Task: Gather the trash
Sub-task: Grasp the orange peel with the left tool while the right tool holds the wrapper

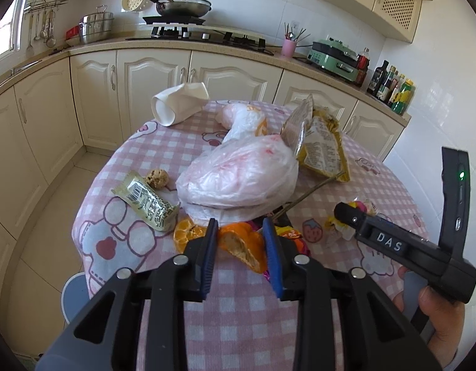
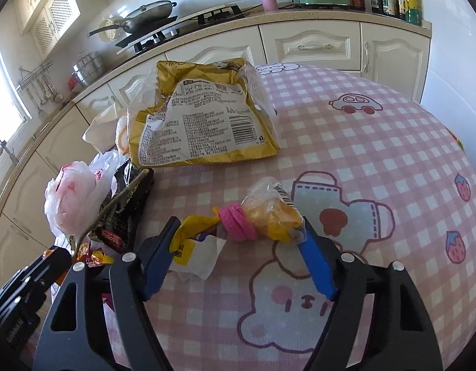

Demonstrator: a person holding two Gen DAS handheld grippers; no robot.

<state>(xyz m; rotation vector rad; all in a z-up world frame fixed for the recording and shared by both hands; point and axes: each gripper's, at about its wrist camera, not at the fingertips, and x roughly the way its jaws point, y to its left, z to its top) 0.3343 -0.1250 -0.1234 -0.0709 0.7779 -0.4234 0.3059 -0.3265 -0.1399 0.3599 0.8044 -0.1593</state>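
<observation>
Trash lies on a round table with a pink checked cloth [image 1: 238,315]. My left gripper [image 1: 240,227] is open, its blue pads on either side of an orange peel [image 1: 244,247]. A second peel piece [image 1: 186,233] lies to its left. Beyond are a white plastic bag [image 1: 238,176], a green-white wrapper [image 1: 146,204], a cookie [image 1: 156,178], a crushed paper cup [image 1: 179,103] and a yellow food bag [image 1: 323,145]. My right gripper [image 2: 239,224] is open around a small yellow wrapper with a pink band [image 2: 238,221]. The yellow food bag [image 2: 203,123] lies beyond it.
The right gripper's body [image 1: 401,247] shows at right in the left wrist view. A black wrapper with a stick [image 2: 126,207] lies left of the right gripper. Kitchen cabinets [image 1: 154,86] and a counter with a stove [image 1: 191,34] surround the table. A blue stool [image 1: 74,296] stands below left.
</observation>
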